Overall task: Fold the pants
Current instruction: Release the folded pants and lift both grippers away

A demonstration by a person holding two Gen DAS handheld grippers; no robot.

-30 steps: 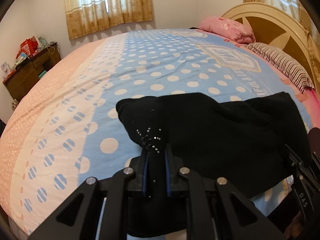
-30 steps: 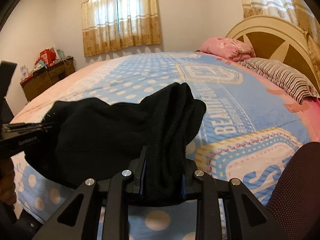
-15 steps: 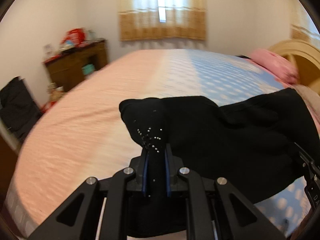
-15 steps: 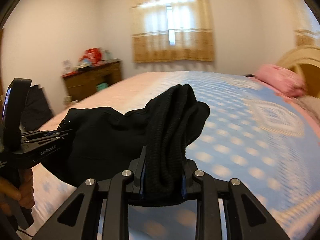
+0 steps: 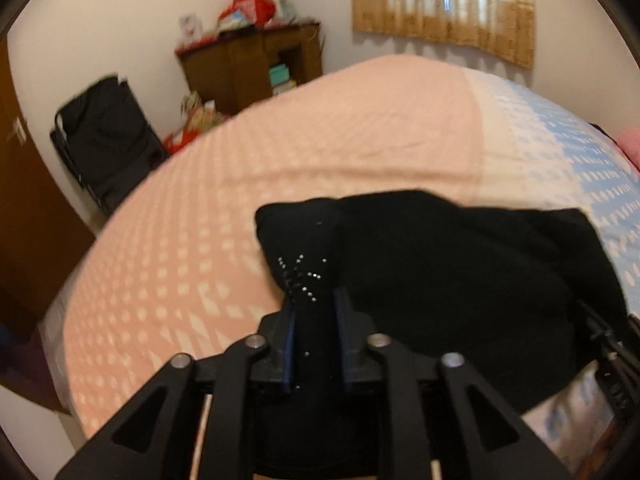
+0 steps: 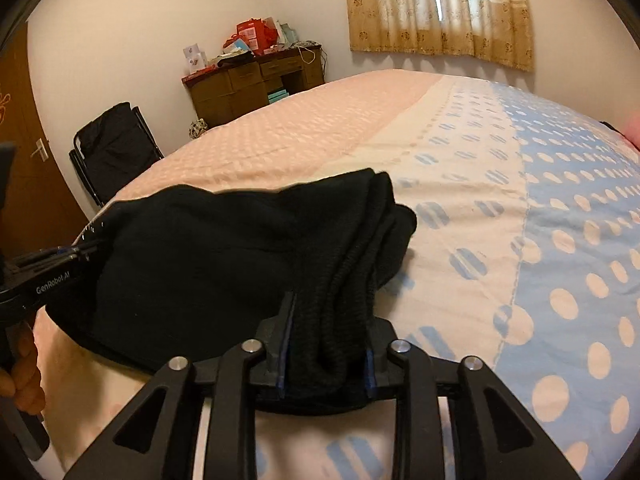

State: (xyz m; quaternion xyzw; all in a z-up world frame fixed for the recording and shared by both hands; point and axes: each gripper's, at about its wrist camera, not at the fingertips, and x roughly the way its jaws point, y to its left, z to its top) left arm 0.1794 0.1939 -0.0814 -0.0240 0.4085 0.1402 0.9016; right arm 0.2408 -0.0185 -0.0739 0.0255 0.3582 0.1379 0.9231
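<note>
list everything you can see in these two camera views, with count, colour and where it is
black knit pants: one, black, bunched, held over the bed between both claws
bedspread: one, pink, cream and blue with dots, covering the bed
brown wooden desk: one, brown, against the far wall, red boxes on top
folding chair: one, black, beside the desk
patterned curtain: one, beige, over the window
brown door: one, far left
left claw: one, black, jaws just widened, pants between
right claw: one, black, jaws just widened, pants between
hand: one, holding the left claw's handle
</note>
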